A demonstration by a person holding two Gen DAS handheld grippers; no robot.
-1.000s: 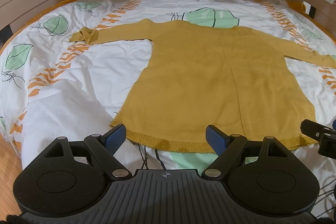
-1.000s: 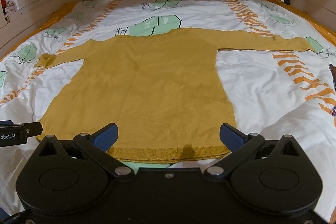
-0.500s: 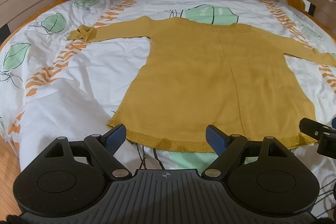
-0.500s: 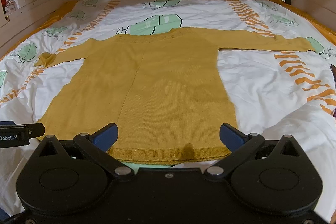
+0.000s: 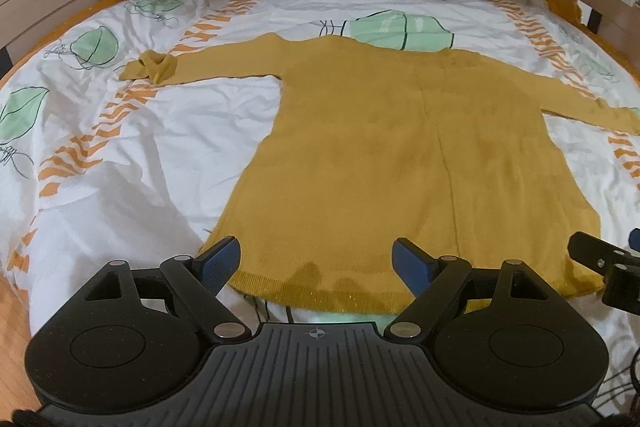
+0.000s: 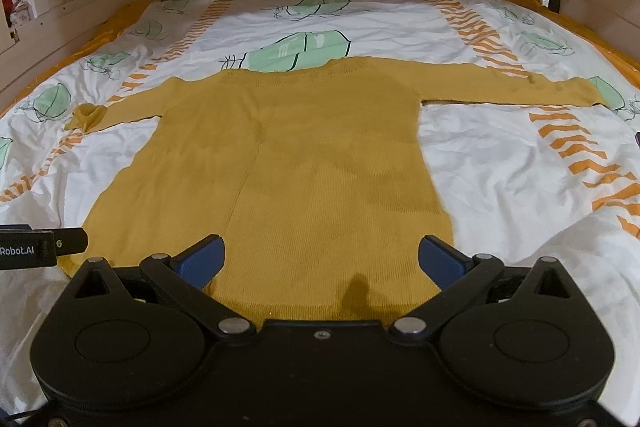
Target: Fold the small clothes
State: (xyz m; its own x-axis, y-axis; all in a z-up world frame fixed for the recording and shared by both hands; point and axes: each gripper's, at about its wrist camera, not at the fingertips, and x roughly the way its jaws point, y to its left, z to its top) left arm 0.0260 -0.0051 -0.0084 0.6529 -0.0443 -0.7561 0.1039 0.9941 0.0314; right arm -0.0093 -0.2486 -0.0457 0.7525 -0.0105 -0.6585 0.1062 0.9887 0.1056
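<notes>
Bed (image 5: 168, 131): fills both frames, leaf-print cover.
Sweater (image 5: 400, 155): flat, frame centre, sleeves spread; left cuff (image 5: 154, 67) seems bunched.
Left gripper (image 5: 316, 261): fingers apart, at hem.
Right gripper (image 6: 320, 257): fingers apart, over hem.

A mustard sweater (image 5: 392, 155) lies flat on the leaf-print bed (image 5: 168, 131).
</notes>
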